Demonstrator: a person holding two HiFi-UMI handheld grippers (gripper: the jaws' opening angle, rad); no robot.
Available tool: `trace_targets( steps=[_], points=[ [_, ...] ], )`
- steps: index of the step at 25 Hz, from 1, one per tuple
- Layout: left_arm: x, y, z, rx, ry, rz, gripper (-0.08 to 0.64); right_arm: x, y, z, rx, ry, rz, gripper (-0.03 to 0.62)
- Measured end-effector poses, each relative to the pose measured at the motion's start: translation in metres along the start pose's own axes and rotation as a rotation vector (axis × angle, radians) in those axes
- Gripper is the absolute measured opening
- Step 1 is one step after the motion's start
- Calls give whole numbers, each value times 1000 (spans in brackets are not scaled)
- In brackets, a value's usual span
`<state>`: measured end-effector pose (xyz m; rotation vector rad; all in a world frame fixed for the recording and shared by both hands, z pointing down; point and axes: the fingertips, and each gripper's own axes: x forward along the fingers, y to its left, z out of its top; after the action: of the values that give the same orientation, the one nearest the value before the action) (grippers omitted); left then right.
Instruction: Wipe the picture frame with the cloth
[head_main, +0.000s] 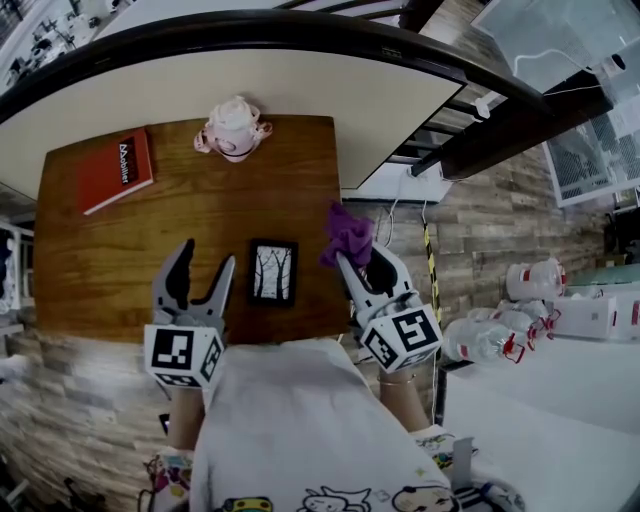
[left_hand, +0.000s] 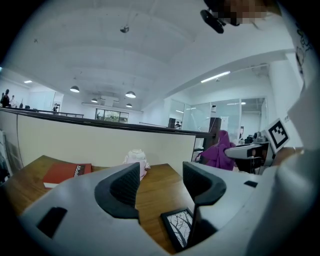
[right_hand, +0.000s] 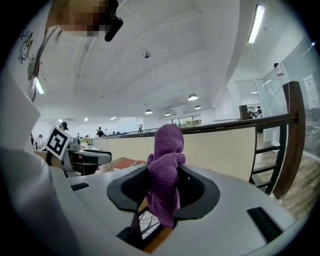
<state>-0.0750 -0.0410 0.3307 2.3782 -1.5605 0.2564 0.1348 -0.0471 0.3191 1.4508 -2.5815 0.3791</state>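
I'm clamping the cloth (right_hand: 165, 170) in the right gripper (head_main: 362, 262), just right of the picture frame (head_main: 273, 272). The left gripper (head_main: 207, 255) is gaping wide at the frame's left.

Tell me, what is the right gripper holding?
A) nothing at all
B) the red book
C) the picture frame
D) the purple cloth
D: the right gripper has its jaws pinched on the purple cloth, which sticks up between them, while the picture frame lies flat on the table, apart from that gripper.
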Motion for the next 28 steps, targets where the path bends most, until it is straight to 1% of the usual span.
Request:
trace_targets(
  steps=[8, 16, 23, 28],
  points=[
    [10, 4, 1, 1, 18, -58, 244, 8, 6, -3, 22, 16, -39, 137],
    [19, 3, -8, 2, 50, -95, 244, 13, 7, -13, 37, 36, -48, 137],
    [28, 1, -29, -8, 107, -115, 244, 18, 7, -27, 52, 77, -43, 137],
    [34, -4, -59, -23, 171, -142, 244, 23, 6, -44, 70, 107, -35, 137]
  ],
)
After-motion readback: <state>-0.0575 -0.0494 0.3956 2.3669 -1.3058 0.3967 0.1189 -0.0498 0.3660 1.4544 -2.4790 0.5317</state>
